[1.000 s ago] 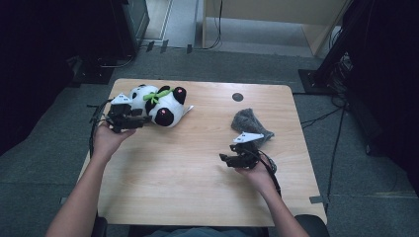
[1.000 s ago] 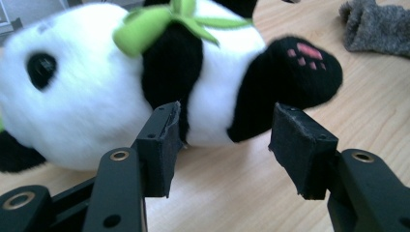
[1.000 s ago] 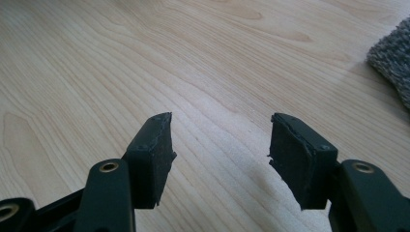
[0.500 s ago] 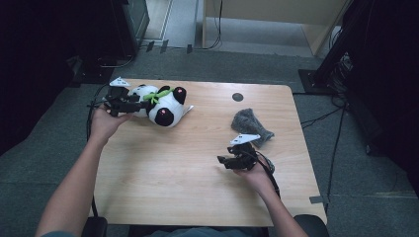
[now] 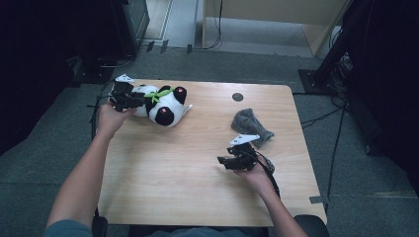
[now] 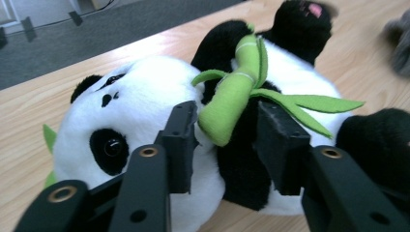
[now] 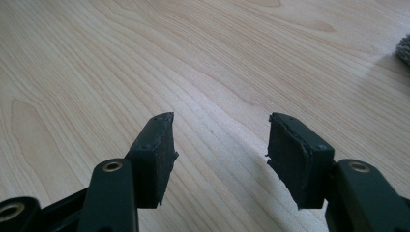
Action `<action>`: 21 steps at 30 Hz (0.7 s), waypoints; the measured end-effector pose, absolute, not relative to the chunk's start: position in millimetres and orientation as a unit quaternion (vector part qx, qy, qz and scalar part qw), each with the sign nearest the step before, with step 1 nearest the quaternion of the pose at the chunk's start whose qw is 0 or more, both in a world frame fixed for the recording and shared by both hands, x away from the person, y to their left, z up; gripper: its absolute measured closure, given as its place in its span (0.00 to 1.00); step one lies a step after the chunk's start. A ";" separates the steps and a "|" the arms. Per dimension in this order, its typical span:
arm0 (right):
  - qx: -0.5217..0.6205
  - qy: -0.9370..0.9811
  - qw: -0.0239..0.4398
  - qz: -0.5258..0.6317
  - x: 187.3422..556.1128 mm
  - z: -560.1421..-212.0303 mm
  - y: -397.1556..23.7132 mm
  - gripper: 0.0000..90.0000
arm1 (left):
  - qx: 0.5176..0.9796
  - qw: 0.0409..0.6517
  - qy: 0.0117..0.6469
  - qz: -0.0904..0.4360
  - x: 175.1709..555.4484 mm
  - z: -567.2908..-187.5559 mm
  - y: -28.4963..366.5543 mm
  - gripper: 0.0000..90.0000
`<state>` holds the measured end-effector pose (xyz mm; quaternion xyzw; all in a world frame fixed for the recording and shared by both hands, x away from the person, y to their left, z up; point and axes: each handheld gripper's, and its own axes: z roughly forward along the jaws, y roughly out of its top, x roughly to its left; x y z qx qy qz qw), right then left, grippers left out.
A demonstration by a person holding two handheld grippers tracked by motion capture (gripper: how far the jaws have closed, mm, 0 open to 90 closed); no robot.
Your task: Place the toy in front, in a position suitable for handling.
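Lying at the pale wooden table's (image 5: 197,187) far-left corner: black-and-white plush panda (image 6: 145,106). Left gripper (image 6: 225,140), jaws just closing, straddles its green felt bamboo stalk (image 6: 232,96). Right gripper (image 7: 220,145) half-open, empty.

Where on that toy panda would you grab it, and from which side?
Around the panda's chest, by the green bamboo stalk, coming from its left-hand end as the high view shows it. It lies on its back, belly up, and the left gripper already straddles that spot, its jaws just closing.
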<state>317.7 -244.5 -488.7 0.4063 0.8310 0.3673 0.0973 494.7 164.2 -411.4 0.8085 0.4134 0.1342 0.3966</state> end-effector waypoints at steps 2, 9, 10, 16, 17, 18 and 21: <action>0.406 0.831 0.097 0.367 317.6 -488.6 -244.7 0.47 | 0.806 0.402 0.416 0.128 495.6 -412.2 164.7 0.71; 0.406 0.832 0.094 0.367 318.2 -488.9 -245.6 0.50 | 0.809 0.401 0.417 0.107 493.0 -411.6 167.9 0.88; 0.407 0.832 0.095 0.366 318.2 -489.0 -245.5 0.50 | 0.809 0.401 0.417 0.107 493.0 -411.6 167.9 0.88; 0.409 0.830 0.095 0.367 318.5 -488.2 -246.2 0.51 | 0.792 0.429 0.423 0.099 486.4 -403.7 169.9 0.91; 0.409 0.830 0.095 0.367 318.5 -488.2 -246.2 0.51 | 0.788 0.435 0.424 0.098 485.7 -401.3 170.3 0.91; 0.409 0.830 0.095 0.368 318.7 -488.1 -246.5 0.51 | 0.786 0.436 0.427 0.097 485.1 -398.2 169.7 0.92; 0.410 0.829 0.095 0.368 319.3 -487.8 -247.8 0.51 | 0.789 0.431 0.427 0.099 483.0 -389.7 165.3 0.92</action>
